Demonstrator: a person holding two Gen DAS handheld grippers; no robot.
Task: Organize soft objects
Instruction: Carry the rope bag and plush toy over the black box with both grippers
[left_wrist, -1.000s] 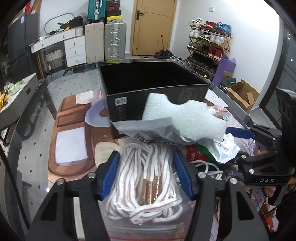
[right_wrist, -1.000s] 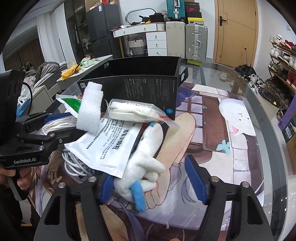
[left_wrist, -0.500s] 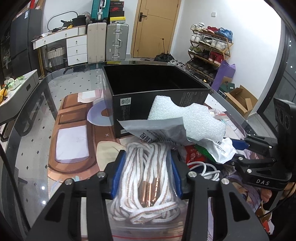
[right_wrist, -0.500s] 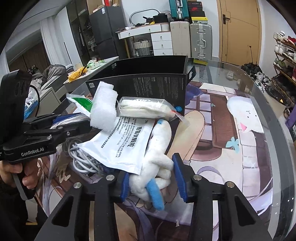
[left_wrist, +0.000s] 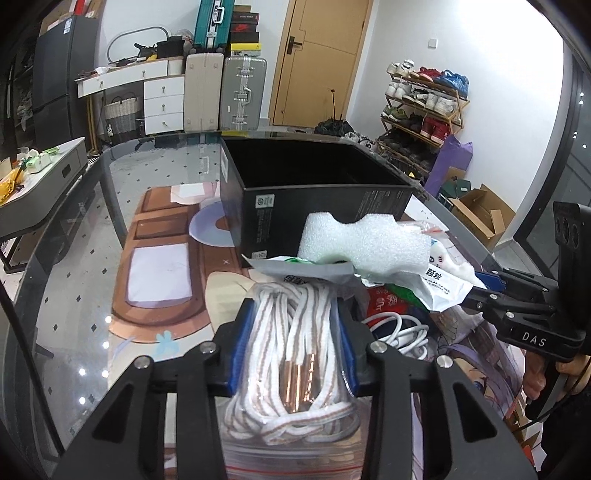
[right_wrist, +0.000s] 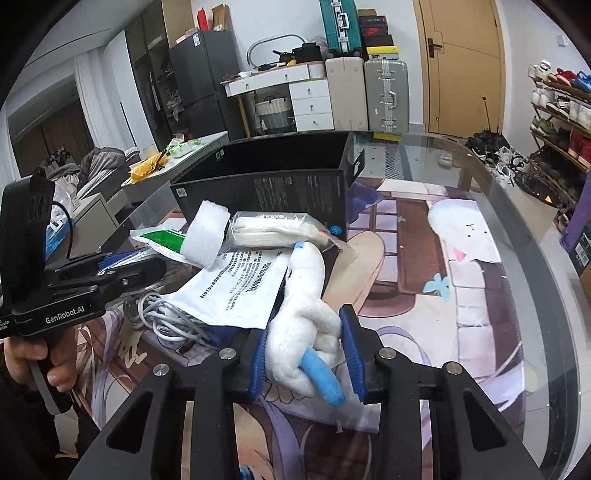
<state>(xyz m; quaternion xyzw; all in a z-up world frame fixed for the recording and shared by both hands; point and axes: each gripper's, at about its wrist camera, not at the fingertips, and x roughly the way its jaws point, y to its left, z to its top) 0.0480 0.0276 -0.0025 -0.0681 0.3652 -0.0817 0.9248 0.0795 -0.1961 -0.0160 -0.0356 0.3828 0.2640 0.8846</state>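
Observation:
My left gripper (left_wrist: 291, 347) is shut on a clear bag of white shoelaces (left_wrist: 295, 354) with copper tips, low over the pile. My right gripper (right_wrist: 304, 350) is shut on a white plush toy (right_wrist: 303, 314) with a blue limb, at the pile's near edge. The open black box (left_wrist: 314, 192) stands just behind the pile; it also shows in the right wrist view (right_wrist: 266, 181). A white foam block (left_wrist: 364, 243) lies on a grey printed pouch (left_wrist: 306, 271) in front of the box. The foam block (right_wrist: 205, 238) and the white printed pouch (right_wrist: 240, 288) show in the right wrist view.
A white cable (left_wrist: 395, 332), a red packet (left_wrist: 380, 302) and a clear bag of white cloth (right_wrist: 273, 229) lie in the pile. The glass table has a picture mat (right_wrist: 443, 266). Suitcases, drawers and a shoe rack stand behind.
Both grippers have closed from wide open: the left onto the shoelace bag, the right onto the plush toy. Both views have moved slightly closer to the pile.

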